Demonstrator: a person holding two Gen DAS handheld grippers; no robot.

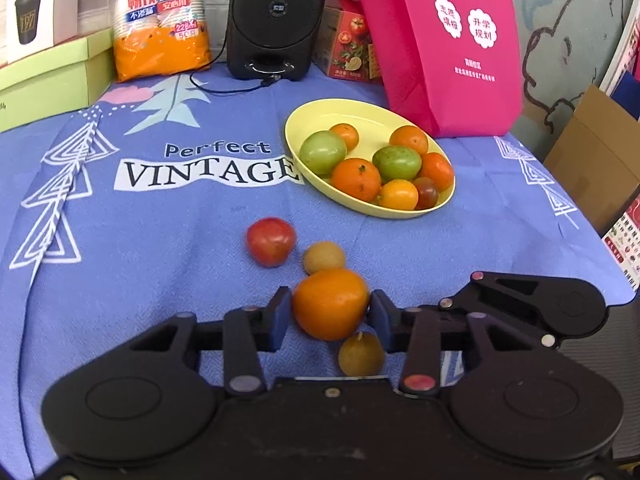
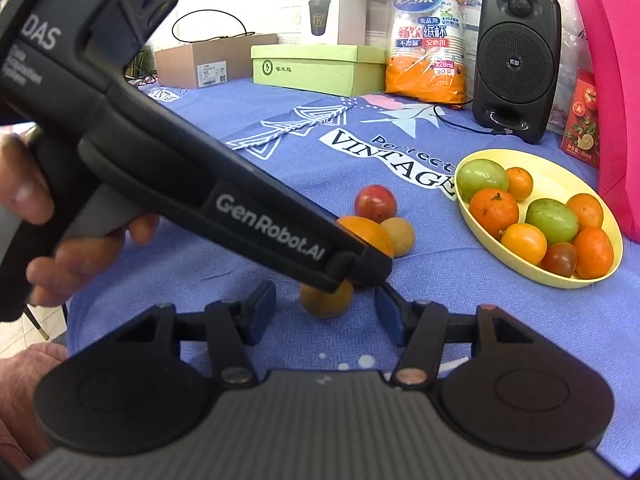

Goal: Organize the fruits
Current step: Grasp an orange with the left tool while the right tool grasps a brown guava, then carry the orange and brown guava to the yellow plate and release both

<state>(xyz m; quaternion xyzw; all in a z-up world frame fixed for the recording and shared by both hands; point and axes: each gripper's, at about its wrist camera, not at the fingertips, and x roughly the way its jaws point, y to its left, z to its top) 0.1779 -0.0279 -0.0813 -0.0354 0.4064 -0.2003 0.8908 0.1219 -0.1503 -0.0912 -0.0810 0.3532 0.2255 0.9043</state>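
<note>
Left wrist: left claw point(image 1: 330, 310) pinching a large orange fruit point(image 1: 330, 304) near the surface's near edge; smooth, round, firm-looking, probably slippery, best held across its widest middle. Yellow bowl point(image 1: 316, 114) beyond, holding oranges and green fruits.

Right wrist: right claw point(image 2: 326, 312) spread, empty, behind a small brownish fruit point(image 2: 326, 300). Same bowl toward the right edge.

Black hand-held gripper point(image 1: 330, 312), blue pads (white GenRobot.AI lettering), bare skin
</note>
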